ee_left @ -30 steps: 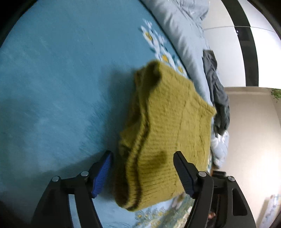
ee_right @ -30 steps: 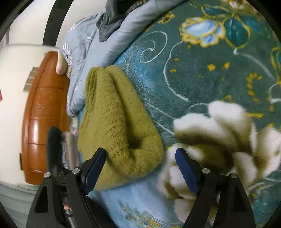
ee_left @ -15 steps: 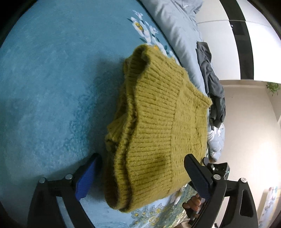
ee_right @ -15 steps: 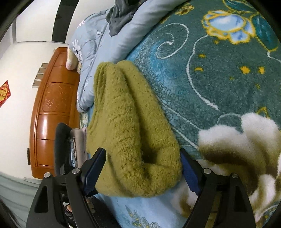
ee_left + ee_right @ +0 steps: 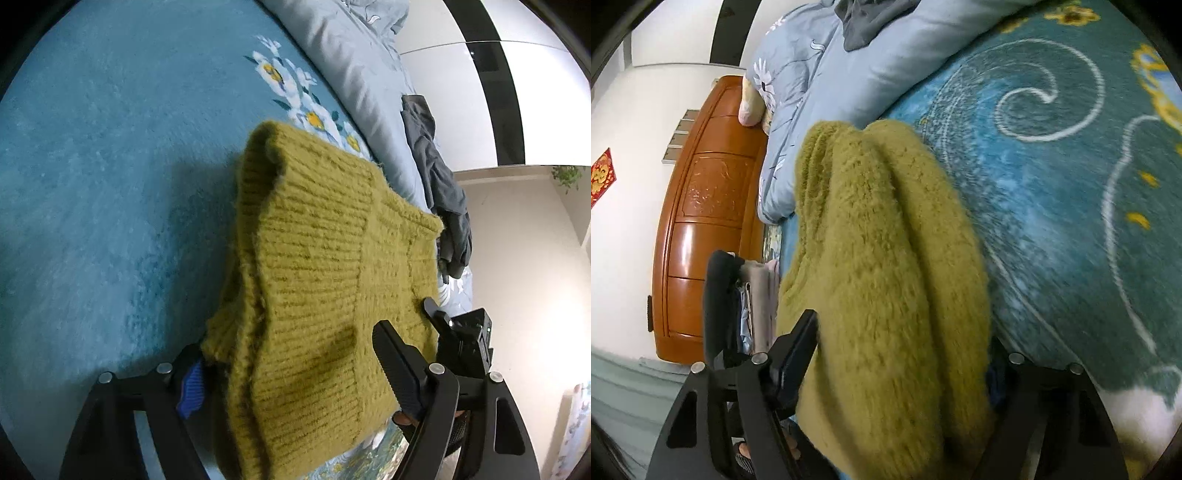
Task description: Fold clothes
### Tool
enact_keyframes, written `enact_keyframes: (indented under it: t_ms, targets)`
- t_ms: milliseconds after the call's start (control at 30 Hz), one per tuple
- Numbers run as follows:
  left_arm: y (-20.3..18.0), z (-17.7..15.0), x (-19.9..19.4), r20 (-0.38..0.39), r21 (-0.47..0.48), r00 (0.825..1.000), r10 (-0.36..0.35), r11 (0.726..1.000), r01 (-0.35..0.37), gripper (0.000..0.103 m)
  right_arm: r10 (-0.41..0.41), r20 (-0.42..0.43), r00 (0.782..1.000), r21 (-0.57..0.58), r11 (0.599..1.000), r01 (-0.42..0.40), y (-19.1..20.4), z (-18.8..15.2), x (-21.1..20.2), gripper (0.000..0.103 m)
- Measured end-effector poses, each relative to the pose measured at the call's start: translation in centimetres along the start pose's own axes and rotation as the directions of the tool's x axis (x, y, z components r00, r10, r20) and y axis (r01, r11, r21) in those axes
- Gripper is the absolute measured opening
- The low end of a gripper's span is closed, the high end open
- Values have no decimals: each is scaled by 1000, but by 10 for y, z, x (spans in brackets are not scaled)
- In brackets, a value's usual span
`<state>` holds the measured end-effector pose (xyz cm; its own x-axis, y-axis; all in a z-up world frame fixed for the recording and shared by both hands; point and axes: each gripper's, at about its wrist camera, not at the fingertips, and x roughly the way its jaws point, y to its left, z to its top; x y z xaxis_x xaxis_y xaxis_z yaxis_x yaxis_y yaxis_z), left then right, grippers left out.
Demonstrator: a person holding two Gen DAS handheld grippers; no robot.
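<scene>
Left wrist view: left claw (image 5: 295, 373) pitched down toward the bed, both fingers straddling the folded olive-green sweater (image 5: 325, 295). Blue pad (image 5: 190, 386) on the near-left finger sits right at the sweater's folded edge; the other finger lies over the ribbed top face. Jaws have just been closing, sweater between them; can't tell if the pads actually press on it. Sweater lies on the blue fleece blanket (image 5: 110, 184) covering the bed, ribbed hem toward the camera, stacked layers showing on its left edge. Right claw's body (image 5: 465, 343) pokes in just beyond the sweater's right side. White-and-yellow flower print on the blanket past the sweater, then a pale grey-blue quilt (image 5: 343, 48) with a dark grey garment (image 5: 439, 177) draped on it. White wall with a black vertical stripe (image 5: 491, 85) behind, beige wall lower right.

Right wrist view: right claw (image 5: 905, 369) also angled down, fingers either side of the sweater (image 5: 886, 277) bundle's fuzzy end. Jaws have just been narrowing around it; the right finger is mostly hidden by knit, so contact can't be told. Bundle rests on the teal patterned blanket (image 5: 1071, 184) with white swirls. Left claw (image 5: 720, 302) visible just left of the sweater. Wooden headboard (image 5: 698, 229) at left, quilt (image 5: 849, 74) above, red paper ornament (image 5: 602, 177) on the white wall.
</scene>
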<state>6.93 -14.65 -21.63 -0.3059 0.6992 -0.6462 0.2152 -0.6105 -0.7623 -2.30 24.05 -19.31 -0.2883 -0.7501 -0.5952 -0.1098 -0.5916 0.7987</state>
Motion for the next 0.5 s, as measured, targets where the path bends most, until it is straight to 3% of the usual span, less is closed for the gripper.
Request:
enact_keyframes:
  t_ms: [167,333,500]
  targets:
    - [-12,-5,2,2,92,996,94,991,-94,73,-44,4,999,22,999,44,-1,-8,-4,55]
    - [-12,-9,-5,26,119,990,142,982,-144,51,-59,23,998,36,998,58,7,-26,-12,48]
    - [-19,-16,-17,52,167,984,170,970,-176,40,-29,40,999,42,999,27,17,-52,-29,44]
